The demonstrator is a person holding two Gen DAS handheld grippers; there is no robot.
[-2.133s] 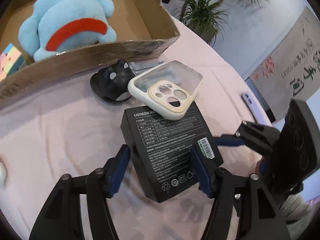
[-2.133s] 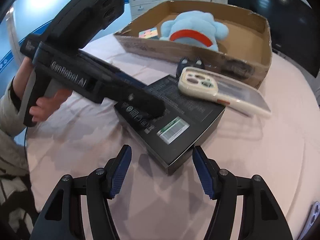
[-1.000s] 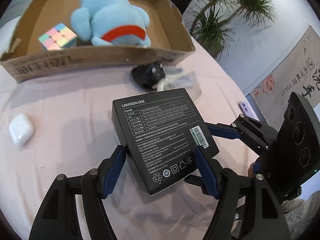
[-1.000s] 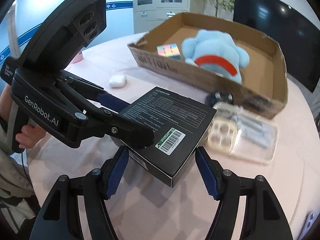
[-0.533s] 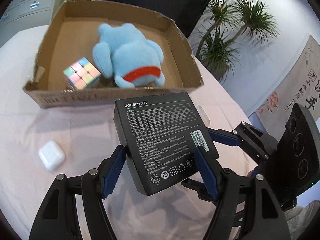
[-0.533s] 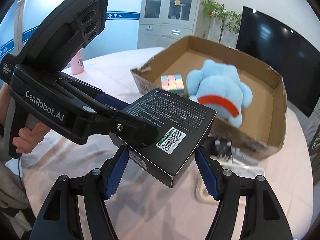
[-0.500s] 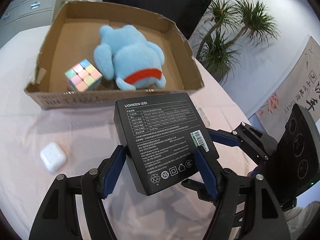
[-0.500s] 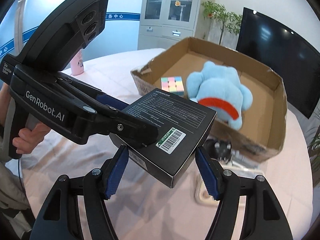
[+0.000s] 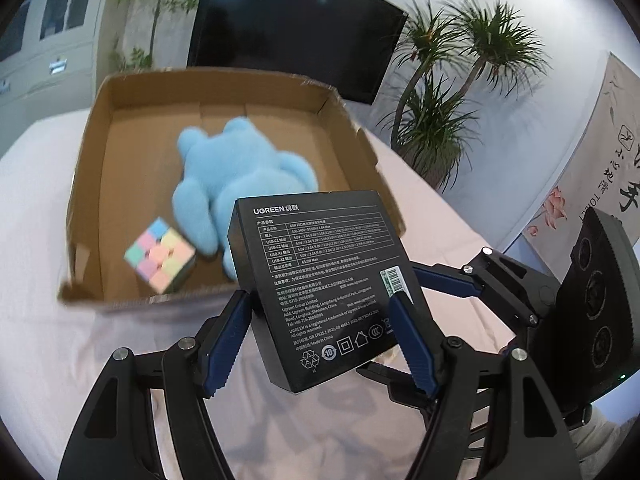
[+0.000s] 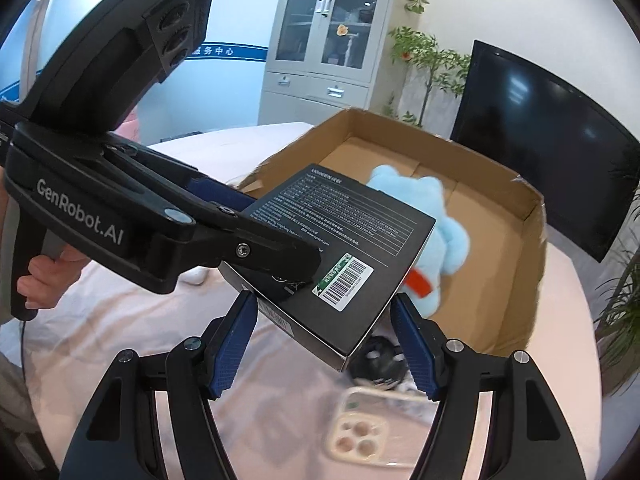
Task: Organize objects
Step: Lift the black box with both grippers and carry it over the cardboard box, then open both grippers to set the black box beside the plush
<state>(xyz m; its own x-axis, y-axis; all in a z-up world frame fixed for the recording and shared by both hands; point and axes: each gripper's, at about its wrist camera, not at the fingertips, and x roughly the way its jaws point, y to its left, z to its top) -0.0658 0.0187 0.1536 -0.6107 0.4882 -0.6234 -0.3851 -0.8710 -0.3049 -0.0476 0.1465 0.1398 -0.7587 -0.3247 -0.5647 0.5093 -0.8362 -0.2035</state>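
A black UGREEN box (image 9: 320, 280) hangs in the air, tilted, above the near wall of an open cardboard box (image 9: 92, 160). My left gripper (image 9: 320, 320) is shut on its near end, blue pads against both side edges. My right gripper (image 10: 324, 308) is shut on another corner of the black UGREEN box (image 10: 340, 240). In the right wrist view the left gripper (image 10: 240, 240) reaches in from the left, held by a hand (image 10: 40, 276). The right gripper (image 9: 460, 284) shows at the right of the left wrist view.
Inside the cardboard box (image 10: 532, 240) lie a blue plush toy (image 9: 240, 172) and a pastel cube (image 9: 160, 256). On the pink tablecloth beneath the held box lie a clear phone case (image 10: 360, 436) and a small black object (image 10: 376, 360). A dark screen and plants stand behind.
Both grippers have risen with the black box and carried it toward the cardboard box; it now overlaps the box's near wall. The phone case and white earbud case have dropped from the left view.
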